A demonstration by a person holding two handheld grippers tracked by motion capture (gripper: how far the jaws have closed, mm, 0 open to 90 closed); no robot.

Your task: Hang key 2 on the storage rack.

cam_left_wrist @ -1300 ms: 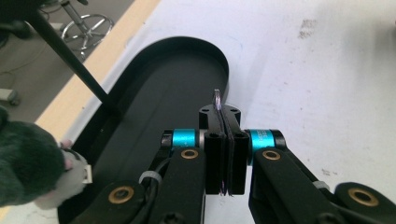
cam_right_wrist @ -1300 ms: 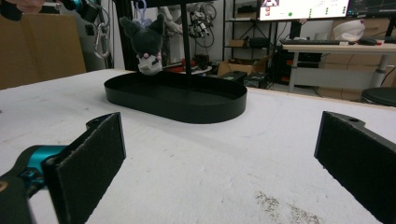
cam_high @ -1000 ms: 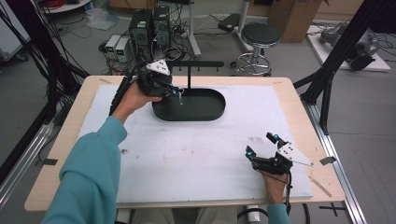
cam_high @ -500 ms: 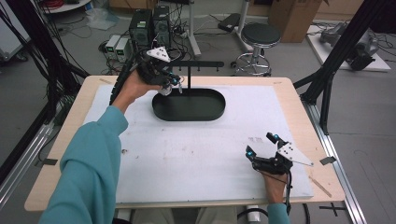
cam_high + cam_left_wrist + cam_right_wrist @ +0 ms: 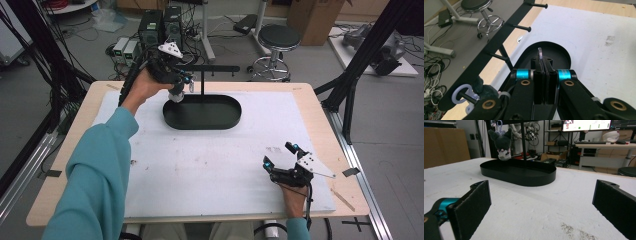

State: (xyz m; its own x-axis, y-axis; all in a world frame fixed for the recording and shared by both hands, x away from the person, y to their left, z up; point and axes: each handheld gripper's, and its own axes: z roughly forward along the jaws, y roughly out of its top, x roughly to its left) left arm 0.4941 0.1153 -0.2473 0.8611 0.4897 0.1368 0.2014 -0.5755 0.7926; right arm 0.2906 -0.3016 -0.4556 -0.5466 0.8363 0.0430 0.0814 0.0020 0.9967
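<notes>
A black stand has an oval tray [image 5: 220,117] as its base and a horizontal bar [image 5: 217,68] with pegs [image 5: 520,27]. A dark grey plush keychain [image 5: 503,145] with a pale face hangs from the bar's left end by a lavender ring [image 5: 456,93] over a peg. My left gripper [image 5: 189,84] is held high beside that end, above the plush [image 5: 176,95]. Its jaws are shut [image 5: 543,60], and a thin clear sliver sticks out between the tips. My right gripper [image 5: 279,154] rests open on the white mat at the front right, with nothing in it [image 5: 541,207].
The white mat [image 5: 200,165] covers most of the wooden table [image 5: 320,110]. Black frame posts [image 5: 360,65] stand at both back corners. Behind the table are a stool [image 5: 280,37], computer cases and cables on the floor.
My left gripper has risen from over the tray's left end and moved back toward the bar's left end. The right gripper has stayed where it was.
</notes>
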